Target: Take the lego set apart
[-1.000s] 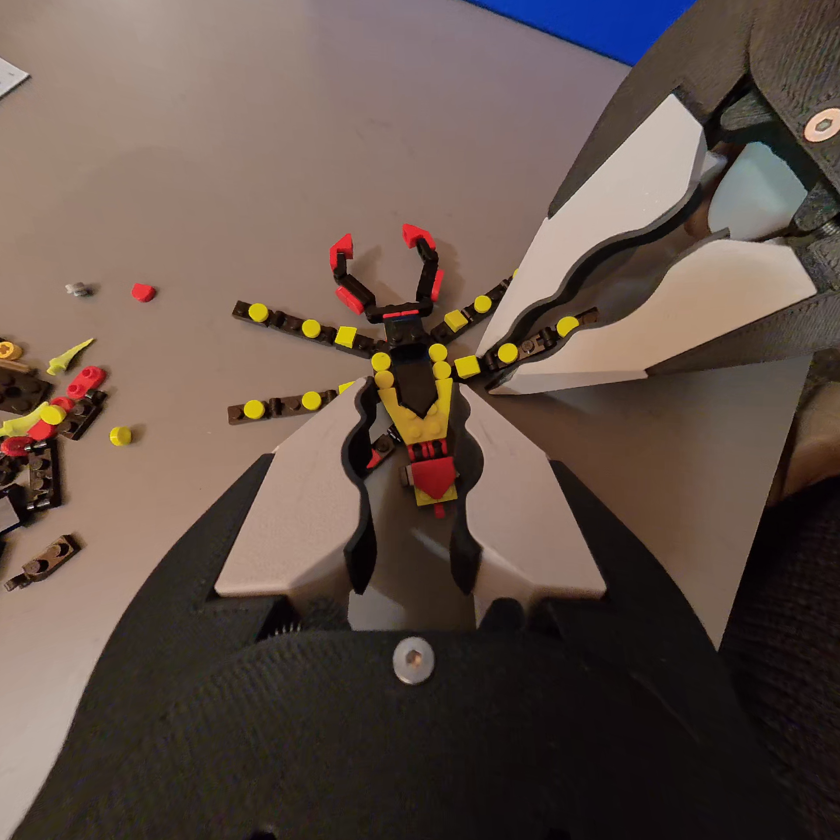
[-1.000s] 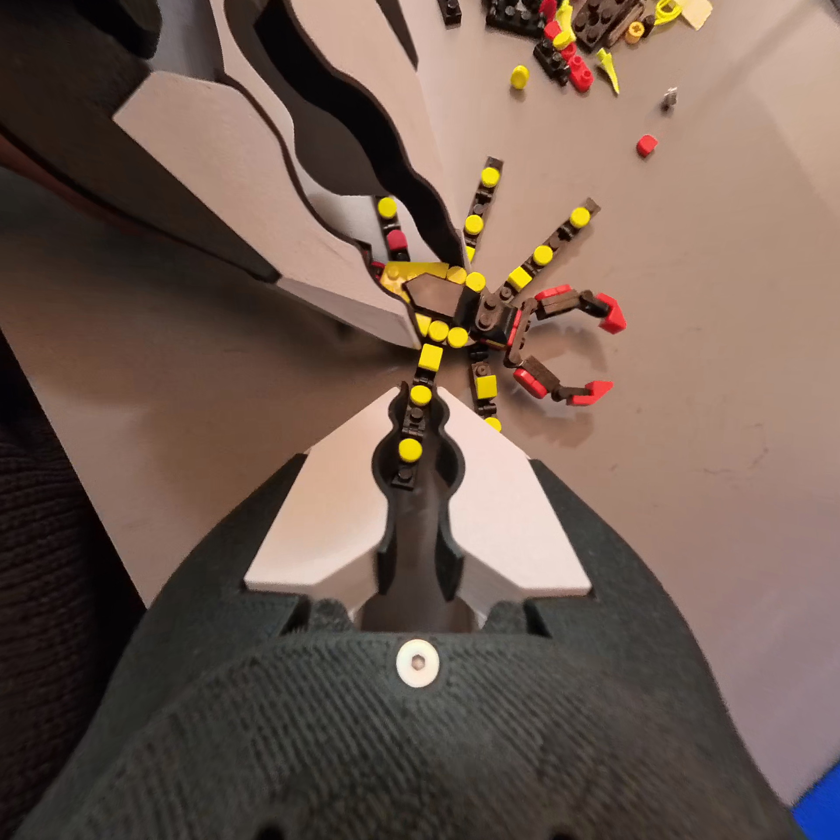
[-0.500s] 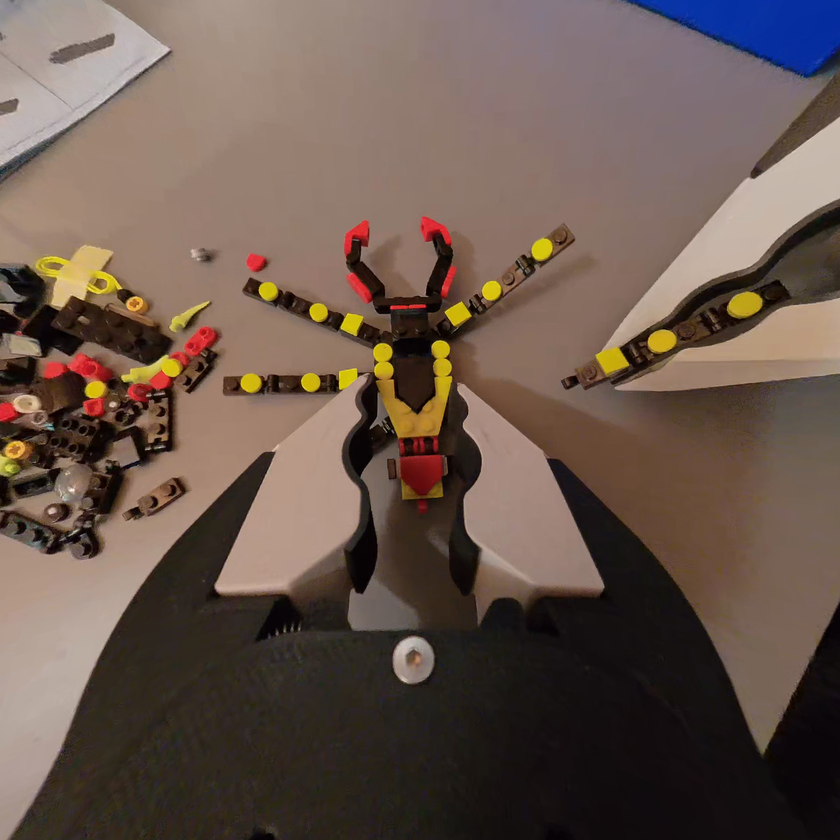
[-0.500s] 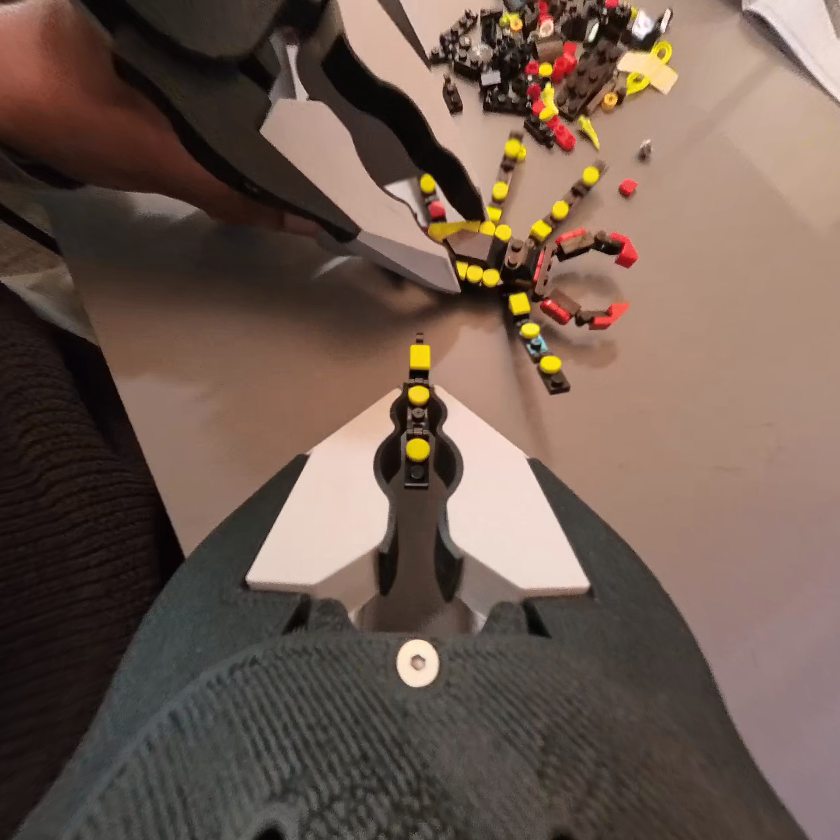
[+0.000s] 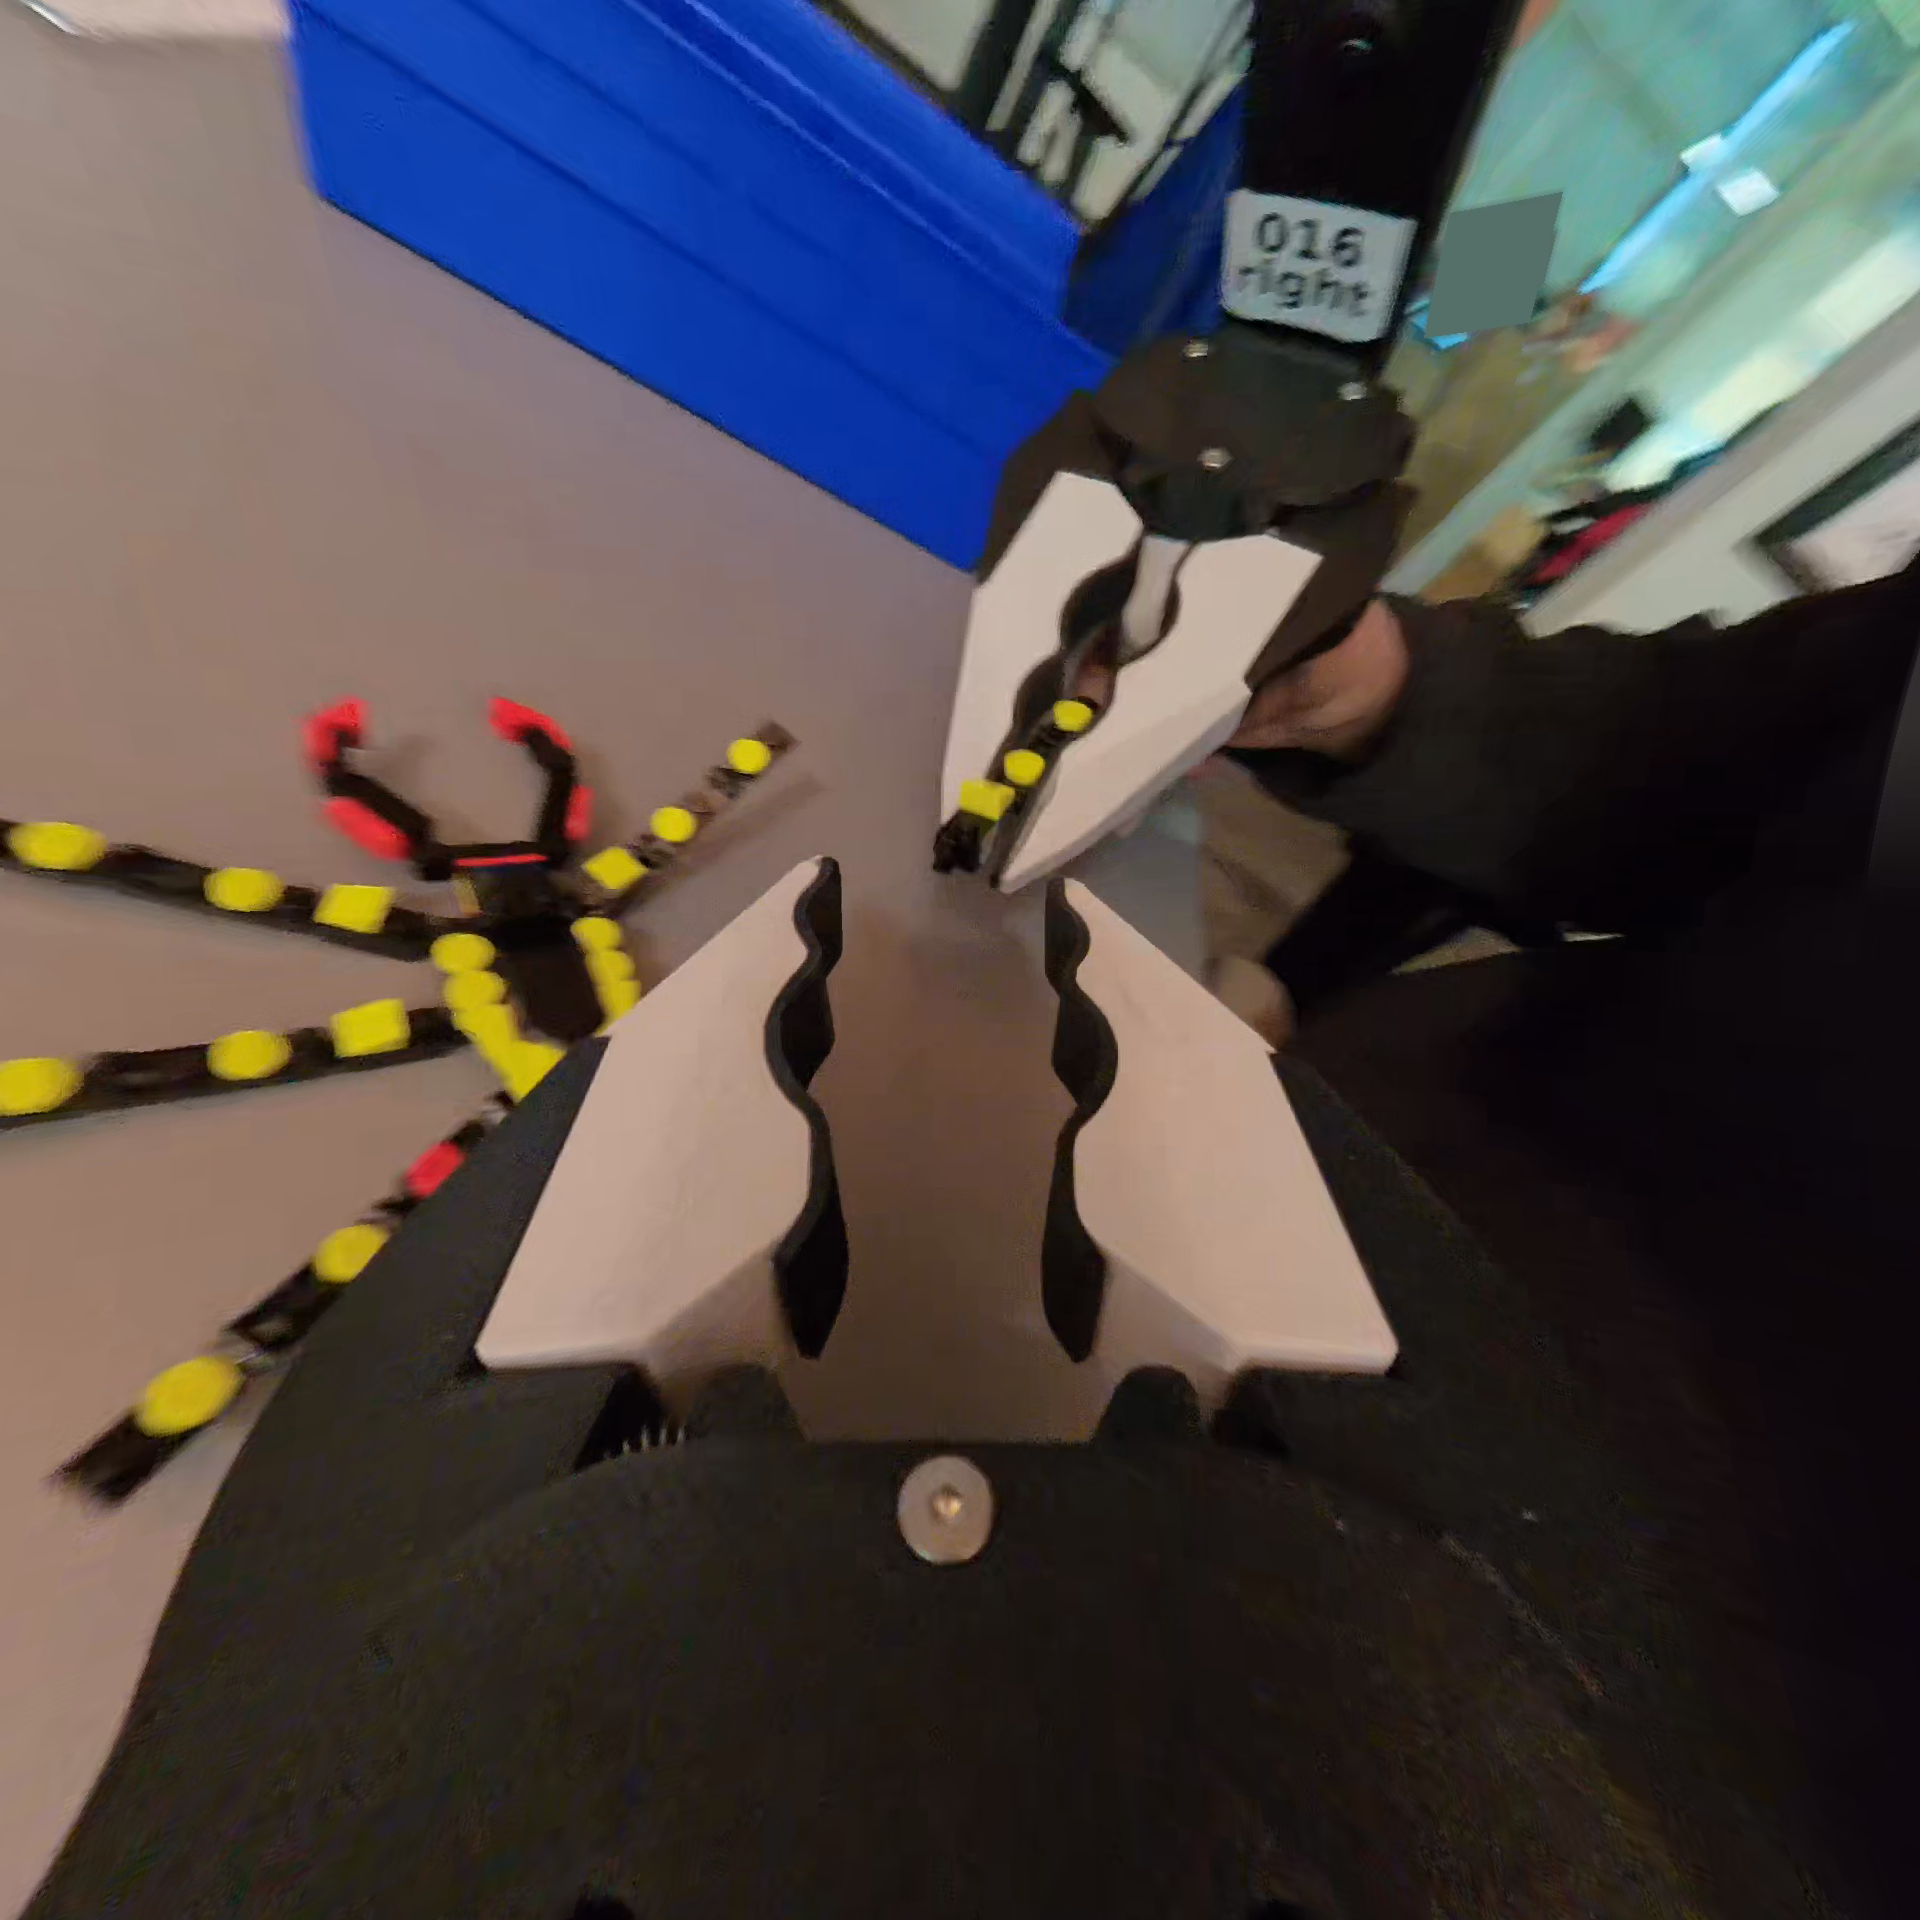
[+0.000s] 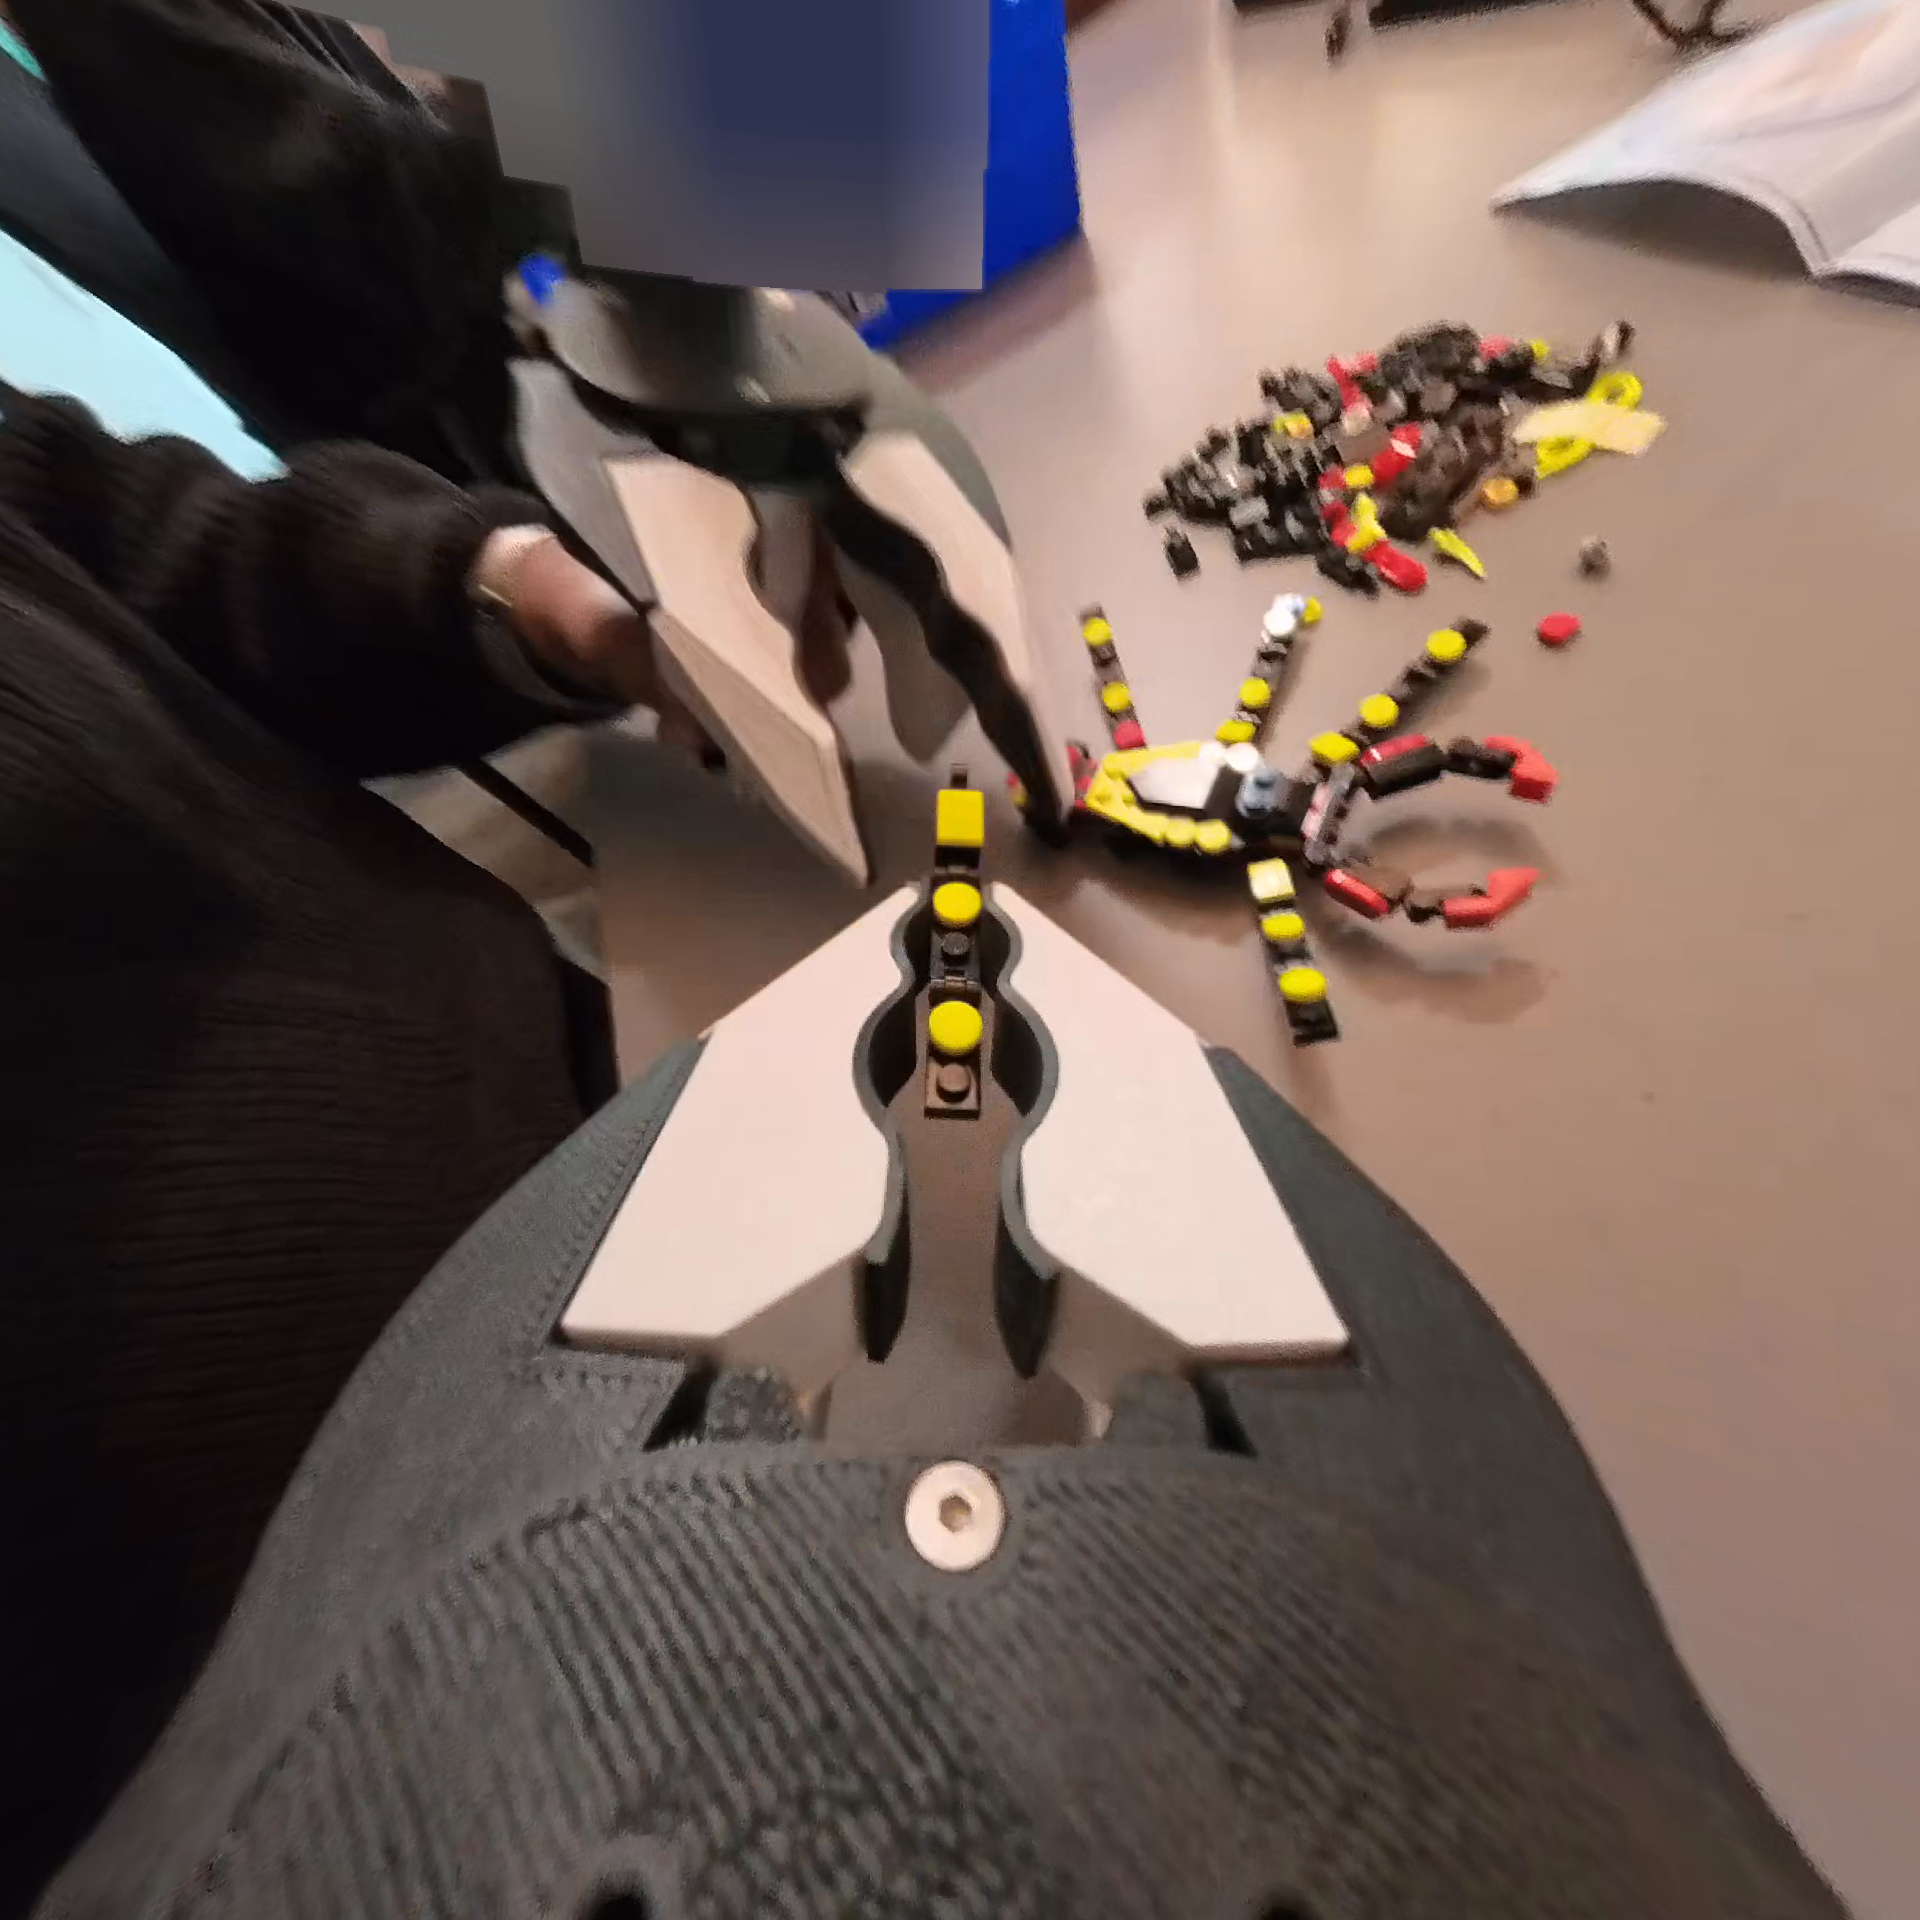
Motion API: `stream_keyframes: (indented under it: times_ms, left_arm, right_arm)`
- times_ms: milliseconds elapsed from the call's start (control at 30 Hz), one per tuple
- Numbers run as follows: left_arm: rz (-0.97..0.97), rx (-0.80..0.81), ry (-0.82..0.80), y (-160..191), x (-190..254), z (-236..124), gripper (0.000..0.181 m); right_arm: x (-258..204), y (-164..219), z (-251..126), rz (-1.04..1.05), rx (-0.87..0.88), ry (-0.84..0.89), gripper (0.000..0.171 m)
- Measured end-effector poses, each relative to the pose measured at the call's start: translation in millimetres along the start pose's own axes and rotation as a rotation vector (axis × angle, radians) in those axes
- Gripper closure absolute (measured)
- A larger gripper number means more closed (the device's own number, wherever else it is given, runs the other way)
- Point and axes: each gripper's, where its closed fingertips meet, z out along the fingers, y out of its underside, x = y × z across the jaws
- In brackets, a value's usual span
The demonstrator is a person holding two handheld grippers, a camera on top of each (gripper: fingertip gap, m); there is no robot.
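A black, yellow and red Lego spider model (image 6: 1195, 795) is seen lying flat on the grey-brown desk (image 6: 1558, 1195), its black legs dotted with yellow studs and two red-tipped black pincers curved out at the front. In the left wrist view the same model (image 5: 520, 935) is placed to the left of the left claw (image 5: 940, 894), whose white fingers with wavy black pads are spread wide, with only bare desk (image 5: 416, 520) between them. In the right wrist view the left claw (image 6: 961, 831) is shown with one fingertip touching the rear of the model's yellow body.

A detached black leg strip with yellow studs (image 6: 954, 966) is pinched between the pressed-together fingers of the right claw (image 6: 956, 894), its yellow square end projecting past the tips. In the left wrist view this right claw (image 5: 982, 862) is seen tilted down toward the desk just beyond the left claw's tips, with the strip (image 5: 1013, 774) gripped along its length, well apart from the model.

A heap of loose black, red and yellow Lego pieces (image 6: 1392, 457) is seen farther back on the desk, beyond the model, with one small red piece (image 6: 1556, 629) lying alone beside it. A pale sheet of paper (image 6: 1766, 187) is placed at the far right. A blue box (image 5: 675, 260) is set at the desk's far side. Black knitted sleeves (image 6: 260, 623) are visible behind both claws.
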Motion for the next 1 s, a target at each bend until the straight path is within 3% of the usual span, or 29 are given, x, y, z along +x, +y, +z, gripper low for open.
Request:
stream_keyframes:
  times_ms: [67,133,200,367,433,767,1000]
  left_arm:
    - [-0.053,0.030,0.110,-2.0,11.9,0.4,0.145]
    - [-0.054,0.046,0.120,-4.2,11.8,-1.0,0.151]
    - [-0.032,0.017,0.140,0.2,14.1,-2.4,0.175]
    - [-0.027,-0.006,0.153,3.4,14.2,-5.6,0.176]
    - [-0.032,-0.024,0.147,5.1,10.9,-7.3,0.176]
    - [-0.032,-0.131,0.072,23.9,-9.4,-10.3,0.176]
    - [0.069,-0.334,0.026,58.4,-16.0,-8.3,0.176]
  right_arm:
    - [-5.6,-5.2,-2.4,0.011,0.036,-0.047,0.165]
    - [-7.9,-1.2,-2.1,0.003,0.015,-0.068,0.165]
    - [-10.4,3.0,-1.0,-0.029,-0.012,-0.076,0.164]
    - [-11.8,13.7,3.9,-0.066,-0.076,-0.070,0.162]
    - [-6.5,20.8,4.5,-0.085,-0.120,-0.039,0.147]
    - [0.0,39.7,4.5,-0.102,-0.226,-0.019,0.139]
    - [6.6,62.5,11.3,-0.219,-0.371,0.059,0.153]
